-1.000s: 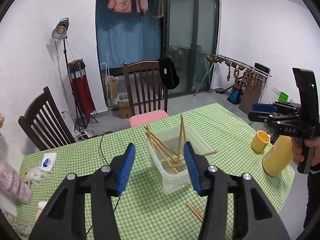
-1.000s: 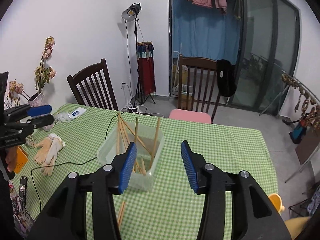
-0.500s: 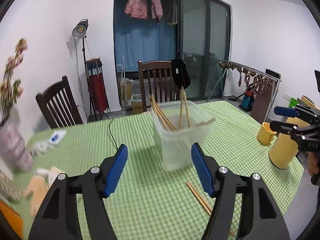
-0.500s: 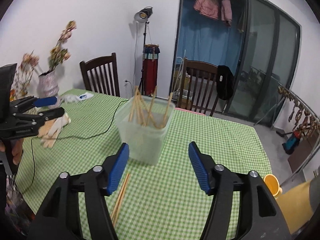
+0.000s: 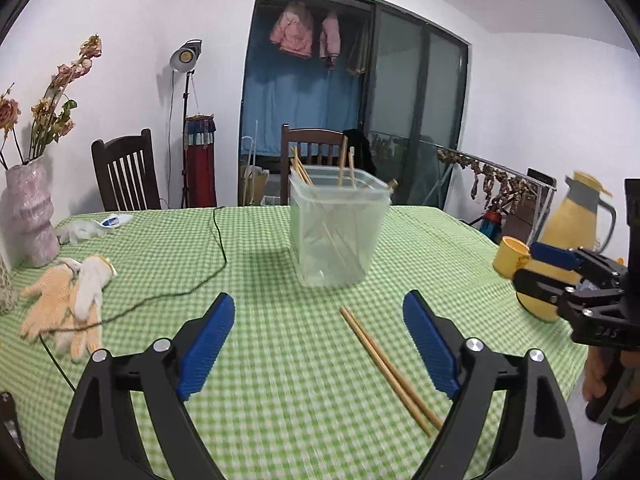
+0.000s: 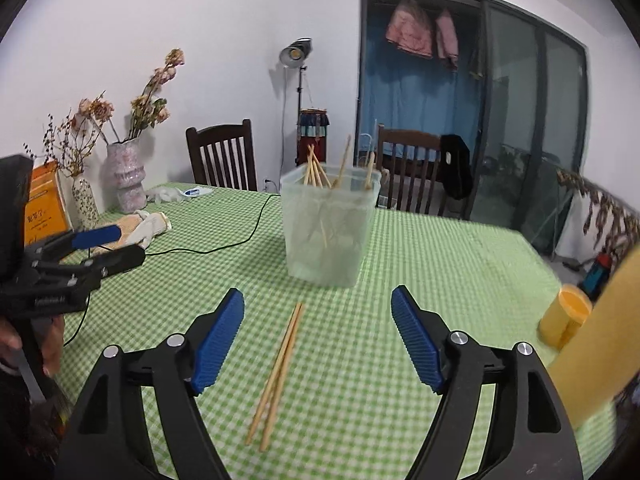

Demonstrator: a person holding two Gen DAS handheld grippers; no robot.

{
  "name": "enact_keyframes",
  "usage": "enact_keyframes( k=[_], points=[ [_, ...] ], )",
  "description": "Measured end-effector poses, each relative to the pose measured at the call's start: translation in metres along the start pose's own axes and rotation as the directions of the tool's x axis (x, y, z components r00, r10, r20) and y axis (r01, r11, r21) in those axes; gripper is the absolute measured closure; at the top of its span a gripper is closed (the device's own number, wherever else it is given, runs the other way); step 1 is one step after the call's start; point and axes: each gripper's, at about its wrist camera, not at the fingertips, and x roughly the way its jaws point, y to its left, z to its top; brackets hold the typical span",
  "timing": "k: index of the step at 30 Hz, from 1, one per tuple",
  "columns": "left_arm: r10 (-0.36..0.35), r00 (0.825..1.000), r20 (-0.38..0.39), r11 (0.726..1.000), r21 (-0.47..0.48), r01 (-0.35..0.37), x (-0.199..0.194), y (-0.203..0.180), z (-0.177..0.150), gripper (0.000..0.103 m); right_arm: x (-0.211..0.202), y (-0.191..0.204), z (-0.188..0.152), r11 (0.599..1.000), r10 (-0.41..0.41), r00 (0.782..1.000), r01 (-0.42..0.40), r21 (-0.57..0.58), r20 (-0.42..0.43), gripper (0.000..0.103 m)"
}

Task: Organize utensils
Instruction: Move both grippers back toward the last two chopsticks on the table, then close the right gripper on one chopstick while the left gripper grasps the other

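Wooden chopsticks (image 6: pixel 280 368), seemingly a pair, lie loose before the clear tub (image 6: pixel 330 228); both grippers' fingers (image 5: pixel 206 346) (image 6: pixel 218 342) are opening, empty, needing alignment.

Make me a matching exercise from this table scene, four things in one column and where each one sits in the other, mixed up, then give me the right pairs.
Things:
1. loose chopsticks
2. clear container
3. gloves
4. yellow cup

Places:
A. standing mid-table with chopsticks leaning inside it
B. beside the yellow jug at the table's right edge
C. lying flat on the checked cloth in front of the container
D. on the cloth near the black cable and the vase

Pairs: 1-C, 2-A, 3-D, 4-B
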Motion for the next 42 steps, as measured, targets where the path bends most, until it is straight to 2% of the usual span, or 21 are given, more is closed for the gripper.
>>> enact_keyframes(
  k=[3, 7, 14, 16, 19, 21, 24, 28, 31, 35, 36, 37, 38, 42],
  points=[
    [0.047, 0.999, -0.022, 0.999, 0.007, -0.047, 0.001, -0.007, -0.028, 0.020, 0.004, 0.007, -0.028, 0.999, -0.029, 1.000, 0.029, 0.035, -0.011, 0.030],
    [0.085, 0.995, -0.048, 0.995, 0.050, -0.083, 0.000, -0.011, -0.063, 0.020, 0.005, 0.020, -0.059, 0.995, -0.104, 0.993, 0.104, 0.004, -0.051, 0.026],
    [0.045, 0.996, -0.075, 0.999, -0.013, -0.046, -0.015, -0.008, -0.119, 0.020, -0.004, 0.027, -0.115, 0.993, -0.073, 0.989, 0.084, 0.079, -0.131, 0.026],
    [0.046, 0.995, -0.088, 0.999, -0.003, -0.046, -0.017, -0.007, -0.130, 0.020, -0.001, 0.029, -0.122, 0.996, -0.059, 0.983, 0.070, 0.061, -0.174, 0.026],
    [0.064, 0.993, -0.103, 0.998, 0.010, -0.064, -0.013, -0.003, -0.134, 0.020, 0.004, 0.030, -0.125, 0.995, -0.087, 0.977, 0.093, 0.023, -0.197, 0.026],
    [0.096, 0.989, -0.108, 0.995, 0.003, -0.096, -0.009, 0.001, -0.132, 0.020, 0.007, 0.026, -0.123, 0.995, -0.082, 0.978, 0.092, 0.043, -0.194, 0.026],
    [0.106, 0.987, -0.123, 0.994, -0.016, -0.108, -0.003, 0.008, -0.131, 0.020, 0.017, 0.021, -0.121, 0.992, -0.084, 0.978, 0.101, 0.082, -0.191, 0.026],
    [0.137, 0.981, -0.138, 0.990, -0.026, -0.142, 0.004, 0.020, -0.126, 0.020, 0.045, 0.020, -0.115, 0.992, -0.057, 0.965, 0.083, 0.090, -0.255, 0.046],
    [0.151, 0.978, -0.145, 0.987, -0.033, -0.157, 0.008, 0.028, -0.123, 0.020, 0.057, 0.028, -0.116, 0.996, -0.042, 0.959, 0.062, 0.063, -0.279, 0.052],
    [0.146, 0.976, -0.162, 0.988, -0.026, -0.152, 0.013, 0.033, -0.120, 0.020, 0.066, 0.039, -0.127, 0.998, -0.014, 0.947, 0.031, 0.048, -0.320, 0.071],
    [0.145, 0.976, -0.164, 0.988, -0.021, -0.151, 0.014, 0.032, -0.119, 0.020, 0.065, 0.039, -0.128, 0.998, -0.018, 0.951, 0.037, 0.055, -0.310, 0.075],
    [0.144, 0.975, -0.169, 0.989, -0.013, -0.148, 0.017, 0.031, -0.118, 0.020, 0.064, 0.038, -0.127, 0.997, -0.017, 0.951, 0.039, 0.063, -0.308, 0.092],
    [0.138, 0.975, -0.174, 0.990, -0.008, -0.142, 0.019, 0.028, -0.117, 0.020, 0.062, 0.035, -0.128, 0.996, -0.017, 0.952, 0.043, 0.077, -0.307, 0.096],
    [0.060, 0.978, -0.198, 0.998, 0.007, -0.059, 0.031, 0.006, -0.111, 0.020, 0.055, 0.016, -0.132, 0.988, -0.048, 0.954, 0.088, 0.125, -0.297, 0.096]
  ],
)
